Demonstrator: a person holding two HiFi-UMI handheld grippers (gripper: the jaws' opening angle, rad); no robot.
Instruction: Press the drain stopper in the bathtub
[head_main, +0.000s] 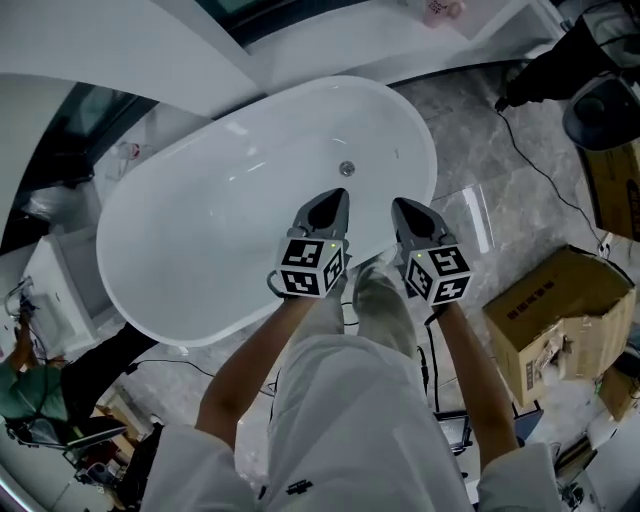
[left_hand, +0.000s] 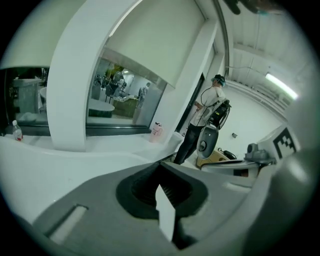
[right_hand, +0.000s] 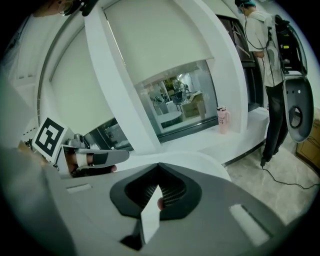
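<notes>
- The white oval bathtub (head_main: 180, 250) lies below you; its round metal drain stopper (head_main: 347, 168) sits in the tub floor toward the right end, just beyond your left gripper's tip and not touching it.
- A cardboard box (head_main: 560, 310) stands on the floor well to your right, its flaps ragged; what it holds cannot be told.
- Your left gripper (head_main: 338, 200) reaches over the tub's near rim, jaws pressed together on nothing; your right gripper (head_main: 402, 207) is just beside it, jaws likewise closed and empty.
- The floor (head_main: 470, 150) is grey marble; a white ledge behind the tub carries a pink bottle (right_hand: 222, 120) under a window.
- A black cable (head_main: 530, 160) trails across the floor at upper right; a person (right_hand: 270, 60) in a white top stands beside a grey machine.
</notes>
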